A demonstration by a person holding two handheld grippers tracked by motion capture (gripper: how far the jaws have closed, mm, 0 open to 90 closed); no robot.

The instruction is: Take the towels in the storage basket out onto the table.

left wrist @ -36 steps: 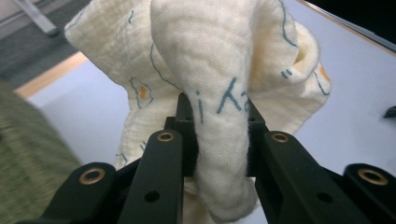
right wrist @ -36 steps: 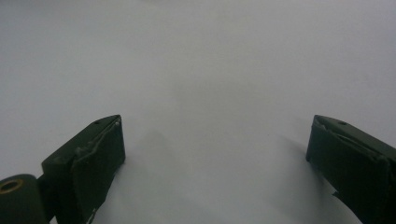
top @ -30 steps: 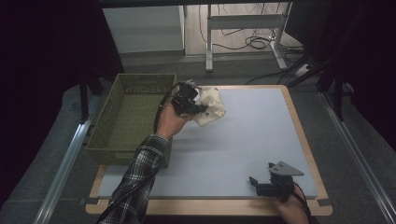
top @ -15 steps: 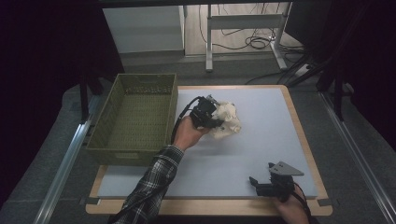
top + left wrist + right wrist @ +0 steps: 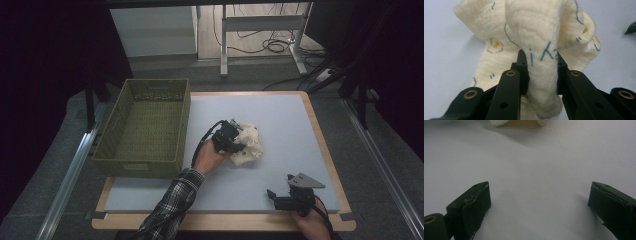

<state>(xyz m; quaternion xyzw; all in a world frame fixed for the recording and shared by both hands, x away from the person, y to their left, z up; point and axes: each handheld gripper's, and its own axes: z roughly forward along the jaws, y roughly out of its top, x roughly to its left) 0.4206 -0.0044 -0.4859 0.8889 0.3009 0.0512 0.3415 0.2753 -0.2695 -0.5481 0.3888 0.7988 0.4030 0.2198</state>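
A crumpled cream cloth (image 5: 247, 143) with blue and orange print lies bunched on the pale blue mat (image 5: 280, 115), right of the basket. My left gripper (image 5: 231, 141) is shut on a thick fold of the cloth (image 5: 541, 67), and its black jaws press the fold from both sides. Near the mat's front right edge my right gripper (image 5: 280, 197) rests low, and in the right gripper view (image 5: 539, 202) its jaws stand wide apart over bare mat. The cloth's edge (image 5: 519, 122) shows at the top of that view.
An olive green mesh basket (image 5: 145, 127) stands at the mat's left side. The mat sits on a wooden board (image 5: 325, 150). Metal rails run along both sides of the table, with table legs and cables on the floor behind.
My left gripper has carried the cloth from beside the basket's far right corner toward the middle of the mat and lower. The right gripper has stayed in place.
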